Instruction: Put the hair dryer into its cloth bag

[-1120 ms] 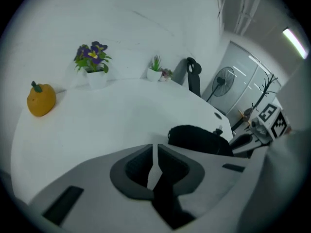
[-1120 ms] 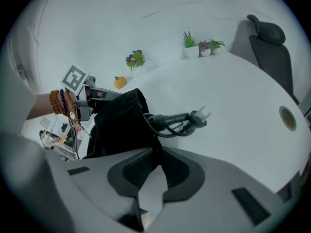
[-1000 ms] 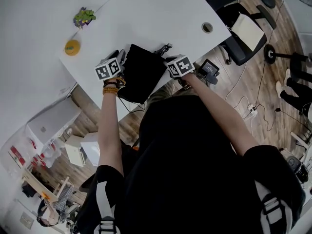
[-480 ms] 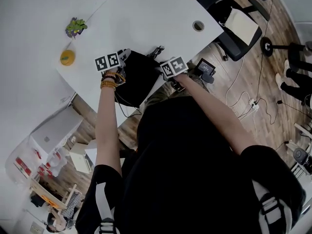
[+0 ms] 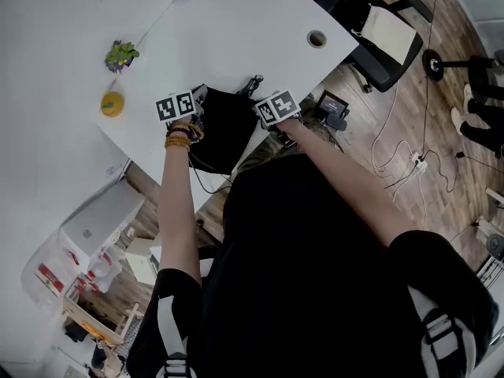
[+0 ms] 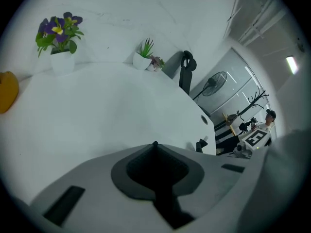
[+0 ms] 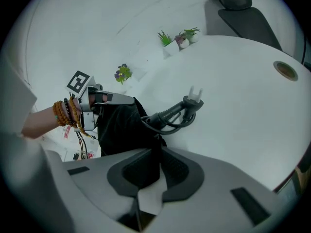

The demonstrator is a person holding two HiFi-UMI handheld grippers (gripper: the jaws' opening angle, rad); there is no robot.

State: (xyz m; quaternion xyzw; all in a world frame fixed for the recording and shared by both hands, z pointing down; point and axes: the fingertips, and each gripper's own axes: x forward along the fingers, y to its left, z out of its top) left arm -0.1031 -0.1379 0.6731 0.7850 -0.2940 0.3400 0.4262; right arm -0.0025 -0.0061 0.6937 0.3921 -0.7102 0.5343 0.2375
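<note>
The black cloth bag lies near the white table's front edge, between my two grippers. A black cord with a white-pinned plug runs out of the bag's far end; the hair dryer's body is hidden. My left gripper is closing its jaws on the bag's left edge, and in the right gripper view it pinches the dark cloth. My right gripper is also closing, with black cloth and a white tag pressed between its pads at the bag's right edge.
A yellow object and a potted purple flower stand at the far left of the table. A round cable hole sits near its right end. An office chair and floor cables lie to the right.
My left gripper has shifted along the bag's left edge toward the far end. The bag looks more bunched between the grippers. The right gripper has stayed at the bag's right edge.
</note>
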